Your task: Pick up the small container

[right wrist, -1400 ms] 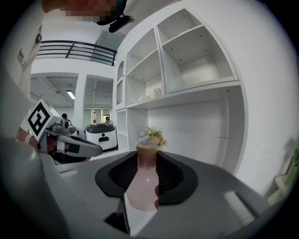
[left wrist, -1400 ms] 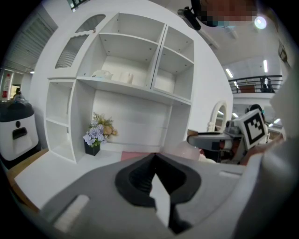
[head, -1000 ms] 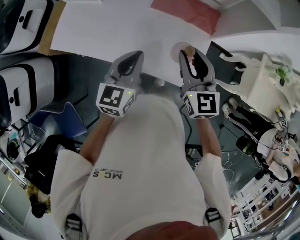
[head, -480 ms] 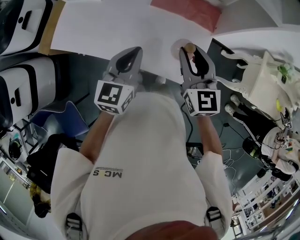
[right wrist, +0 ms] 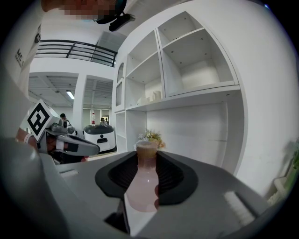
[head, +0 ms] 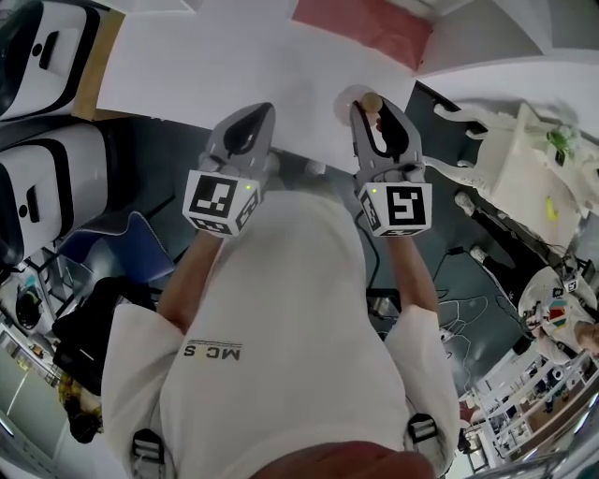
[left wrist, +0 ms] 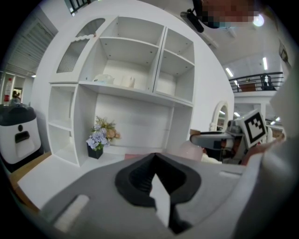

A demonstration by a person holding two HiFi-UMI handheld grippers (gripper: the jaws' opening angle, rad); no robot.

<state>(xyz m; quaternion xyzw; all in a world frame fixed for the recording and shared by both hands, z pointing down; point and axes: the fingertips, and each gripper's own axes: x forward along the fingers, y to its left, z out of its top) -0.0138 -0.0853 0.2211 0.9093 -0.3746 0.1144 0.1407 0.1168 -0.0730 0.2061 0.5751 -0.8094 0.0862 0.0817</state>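
The small container [right wrist: 145,184] is a pale pink bottle with a cork stopper [right wrist: 146,148]. My right gripper [right wrist: 145,173] is shut on its body, and the bottle stands upright between the black pads. In the head view the cork [head: 372,99] pokes out past the right gripper [head: 372,114], over the near edge of the white table [head: 215,56]. My left gripper [head: 260,114] hangs level with it to the left, shut with nothing in it. In the left gripper view the left gripper [left wrist: 155,173] has its jaws closed together, and the right gripper [left wrist: 216,138] shows at the right.
A white shelf unit [left wrist: 135,88] stands ahead, with a pot of flowers [left wrist: 98,140] on its counter. A red mat [head: 370,28] lies at the table's far side. White robot bodies [head: 47,178] stand at the left, ornate white furniture [head: 524,159] at the right.
Both grippers have drifted slightly to the left in the head view. The right gripper still holds the container; the left stays closed.
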